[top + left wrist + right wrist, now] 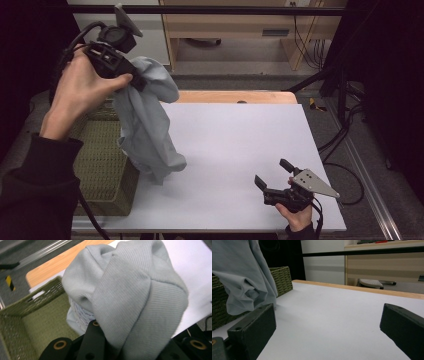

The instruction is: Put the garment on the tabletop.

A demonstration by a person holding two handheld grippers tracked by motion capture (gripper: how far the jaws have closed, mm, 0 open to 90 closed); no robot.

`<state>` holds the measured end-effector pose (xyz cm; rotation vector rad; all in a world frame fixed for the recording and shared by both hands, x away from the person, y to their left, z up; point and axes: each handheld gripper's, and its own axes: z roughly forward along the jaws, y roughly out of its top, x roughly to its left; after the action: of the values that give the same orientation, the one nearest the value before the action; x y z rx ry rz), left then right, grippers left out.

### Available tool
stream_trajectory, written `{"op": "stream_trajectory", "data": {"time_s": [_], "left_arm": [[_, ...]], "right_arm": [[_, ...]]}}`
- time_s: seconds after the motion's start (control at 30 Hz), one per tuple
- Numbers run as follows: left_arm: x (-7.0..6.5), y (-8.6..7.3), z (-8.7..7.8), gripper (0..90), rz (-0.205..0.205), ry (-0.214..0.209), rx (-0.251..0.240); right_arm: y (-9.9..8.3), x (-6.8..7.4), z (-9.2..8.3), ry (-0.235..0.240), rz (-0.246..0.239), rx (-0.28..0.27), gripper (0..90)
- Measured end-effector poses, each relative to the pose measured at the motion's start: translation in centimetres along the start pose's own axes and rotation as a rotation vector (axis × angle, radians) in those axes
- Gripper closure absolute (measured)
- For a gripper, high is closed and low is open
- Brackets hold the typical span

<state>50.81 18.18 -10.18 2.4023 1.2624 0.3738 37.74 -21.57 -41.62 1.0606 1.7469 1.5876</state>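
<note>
A light grey garment (147, 120) hangs from my left gripper (136, 79), which is raised high at the table's left and shut on a bunch of the fabric. The cloth's lower end (162, 170) trails down to the white table beside the basket. In the left gripper view the bunched grey garment (130, 295) bulges over the jaws. My right gripper (274, 174) rests low near the front right of the table, open with nothing between its fingers. The right gripper view has the hanging garment (244, 277) at its far left.
A green woven basket (102, 172) stands at the table's left edge, under the raised hand; its inside (37, 325) looks bare. The white table top (235, 145) has a wooden strip (235, 96) along its far edge. Cables lie on the floor at the right.
</note>
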Motion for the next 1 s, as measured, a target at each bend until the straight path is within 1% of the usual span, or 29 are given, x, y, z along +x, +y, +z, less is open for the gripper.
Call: {"op": "stream_trajectory", "data": {"time_s": [0.07, 0.1, 0.13, 0.3, 0.37, 0.4, 0.43, 0.47, 0.5, 0.6, 0.7, 0.73, 0.77, 0.9, 0.93, 0.97, 1.0], "left_arm": [[-1.0, 0.4, 0.2, 80.4, 0.016, -0.009, -0.015], [-1.4, 0.5, 0.3, 80.4, 0.025, -0.015, -0.013], [-1.9, 0.7, 0.4, 80.4, 0.047, -0.017, -0.010], [-3.8, 1.4, 0.8, 80.4, 0.080, -0.037, -0.029], [-4.9, 1.8, 1.1, 80.4, 0.100, -0.047, -0.043], [-4.9, 1.8, 1.1, 80.4, 0.100, -0.047, -0.043], [-5.2, 1.9, 1.2, 80.4, 0.116, -0.045, -0.051], [-5.7, 2.0, 1.3, 80.4, 0.122, -0.063, -0.045], [-6.0, 2.1, 1.4, 80.4, 0.127, -0.067, -0.052], [-7.0, 2.4, 1.9, 80.4, 0.148, -0.091, -0.043], [-7.8, 2.5, 2.6, 80.4, 0.156, -0.101, -0.043], [-7.9, 2.5, 2.9, 80.4, 0.163, -0.107, -0.042], [-8.1, 2.4, 3.2, 80.4, 0.173, -0.114, -0.038], [-8.4, 2.1, 4.6, 80.4, 0.210, -0.125, -0.015], [-8.5, 1.9, 4.9, 80.4, 0.209, -0.128, -0.020], [-8.5, 1.8, 5.3, 80.4, 0.214, -0.134, -0.013], [-8.6, 1.6, 5.7, 80.4, 0.213, -0.135, -0.022]], "right_arm": [[0.0, 0.0, 0.0, -0.005, -0.001, -0.002, 0.6], [0.0, 0.0, 0.0, -0.005, -0.001, -0.002, 0.6], [0.0, 0.0, -0.1, -0.003, -0.003, -0.001, 0.6], [0.0, 0.0, -0.1, 0.002, 0.002, -0.002, 0.6], [0.0, 0.1, 0.0, 0.003, 0.001, -0.001, 0.6], [0.0, 0.1, 0.0, 0.004, 0.006, -0.003, 0.6], [0.0, 0.1, 0.0, 0.004, 0.006, -0.003, 0.6], [0.0, 0.0, -0.1, 0.004, 0.003, -0.004, 0.6], [0.0, 0.0, -0.1, 0.004, 0.003, -0.004, 0.6], [0.0, 0.0, -0.2, 0.003, 0.000, 0.000, 0.6], [0.0, 0.0, -0.2, 0.004, -0.002, -0.001, 0.6], [0.0, 0.1, -0.2, 0.008, 0.010, -0.002, 0.6], [0.1, 0.2, -0.2, 0.012, 0.032, -0.012, 0.6], [0.1, 0.2, -0.3, 0.013, 0.031, -0.005, 0.5], [0.1, 0.2, -0.3, 0.012, 0.031, -0.005, 0.6], [0.1, 0.2, -0.4, 0.013, 0.031, -0.003, 0.6], [0.1, 0.2, -0.4, 0.014, 0.031, -0.005, 0.6]]}}
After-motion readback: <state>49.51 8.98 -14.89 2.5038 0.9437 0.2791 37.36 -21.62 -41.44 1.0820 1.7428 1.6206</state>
